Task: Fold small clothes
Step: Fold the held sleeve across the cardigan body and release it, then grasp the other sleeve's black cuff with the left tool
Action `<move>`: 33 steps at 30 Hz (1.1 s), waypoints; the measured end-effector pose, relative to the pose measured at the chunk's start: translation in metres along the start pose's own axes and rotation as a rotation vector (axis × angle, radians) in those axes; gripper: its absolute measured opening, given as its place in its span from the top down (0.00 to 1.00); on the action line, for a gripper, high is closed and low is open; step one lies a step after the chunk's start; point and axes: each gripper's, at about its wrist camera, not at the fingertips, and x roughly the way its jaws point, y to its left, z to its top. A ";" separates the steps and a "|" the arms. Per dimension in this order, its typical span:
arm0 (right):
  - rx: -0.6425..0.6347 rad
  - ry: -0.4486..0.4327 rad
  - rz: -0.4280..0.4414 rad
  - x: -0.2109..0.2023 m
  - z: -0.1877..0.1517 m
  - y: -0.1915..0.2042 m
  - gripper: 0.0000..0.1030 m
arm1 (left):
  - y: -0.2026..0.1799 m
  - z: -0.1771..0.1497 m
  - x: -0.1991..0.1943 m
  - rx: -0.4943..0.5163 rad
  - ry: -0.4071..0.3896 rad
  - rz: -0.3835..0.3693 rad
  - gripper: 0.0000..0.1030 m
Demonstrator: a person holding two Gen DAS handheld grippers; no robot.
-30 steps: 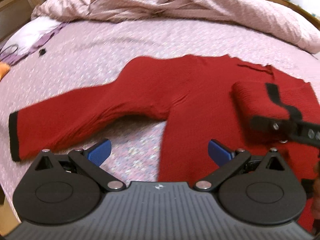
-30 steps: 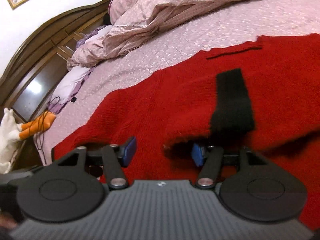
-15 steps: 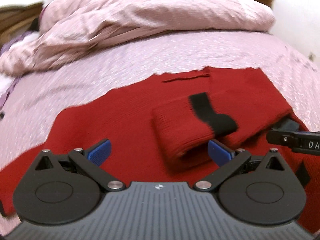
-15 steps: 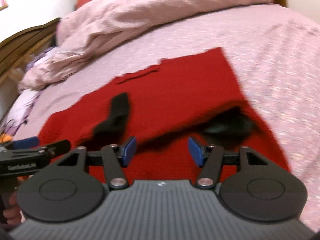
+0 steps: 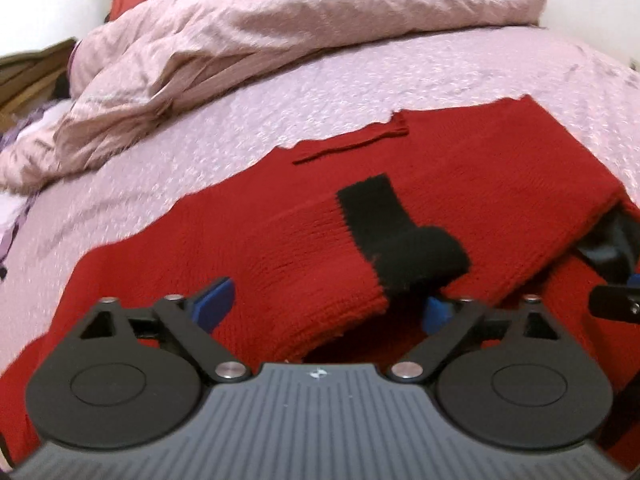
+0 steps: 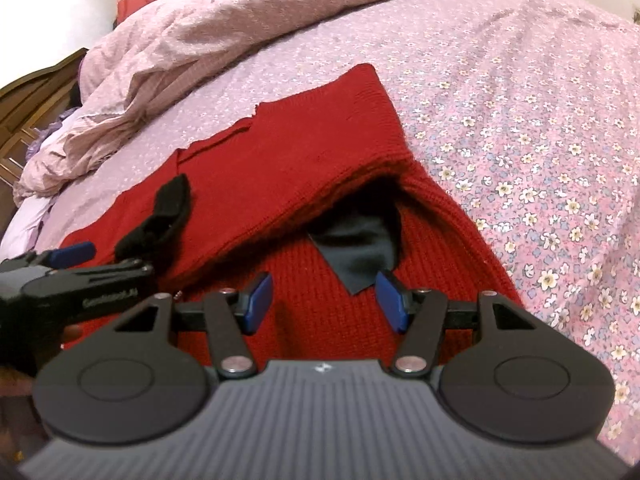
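A red knit sweater (image 5: pixel 224 248) lies flat on the bed. One sleeve (image 5: pixel 320 264) with a black cuff (image 5: pixel 400 236) is folded across its body. My left gripper (image 5: pixel 324 310) hovers low over that sleeve. Its jaws are closing with the sleeve end between them, and the left pad stands apart from the knit. My right gripper (image 6: pixel 325 307) stands open above the sweater's (image 6: pixel 304 168) right side, near a black fabric patch (image 6: pixel 360 248) under a lifted fold. Nothing is gripped there. The left gripper's blue fingertip (image 6: pixel 74 252) shows beside the cuff (image 6: pixel 168 208).
The bed is covered by a pink floral sheet (image 6: pixel 520 120). A rumpled pink duvet (image 5: pixel 260 36) is heaped at the far side. A dark wooden headboard (image 6: pixel 28 104) stands at the left. The right gripper's body (image 5: pixel 616 304) reaches in at the right edge.
My left gripper swung right from the outstretched sleeve to the folded sleeve, and its jaws narrowed. My right gripper moved right, off the black cuff, to the sweater's right side.
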 end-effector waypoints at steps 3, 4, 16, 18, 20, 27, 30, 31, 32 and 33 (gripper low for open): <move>-0.002 -0.006 0.005 0.000 0.000 -0.001 0.43 | 0.017 -0.002 -0.006 -0.044 -0.022 -0.001 0.40; -0.002 -0.007 0.006 0.000 -0.001 -0.001 0.43 | 0.023 -0.003 -0.011 -0.066 -0.031 0.002 0.49; -0.008 -0.011 -0.008 0.001 -0.002 -0.001 0.43 | 0.103 -0.044 -0.036 -0.336 0.014 0.086 0.61; -0.010 -0.011 -0.011 0.001 -0.001 0.000 0.43 | 0.116 -0.054 -0.033 -0.387 0.045 0.057 0.61; -0.011 -0.010 -0.014 0.002 -0.002 0.000 0.43 | 0.124 -0.062 -0.030 -0.433 0.059 0.024 0.61; -0.013 -0.009 -0.022 0.003 -0.001 0.001 0.43 | 0.129 -0.067 -0.022 -0.486 0.043 -0.031 0.60; -0.015 -0.009 -0.024 0.003 -0.001 0.002 0.43 | 0.128 -0.068 -0.025 -0.482 0.027 -0.033 0.78; -0.015 -0.009 -0.023 0.003 -0.001 0.001 0.43 | 0.129 -0.068 -0.028 -0.485 0.022 -0.037 0.82; -0.015 -0.008 -0.023 0.003 -0.001 0.001 0.43 | 0.130 -0.068 -0.031 -0.489 0.020 -0.038 0.84; -0.015 -0.008 -0.023 0.002 -0.001 0.001 0.43 | 0.132 -0.068 -0.035 -0.495 0.017 -0.036 0.85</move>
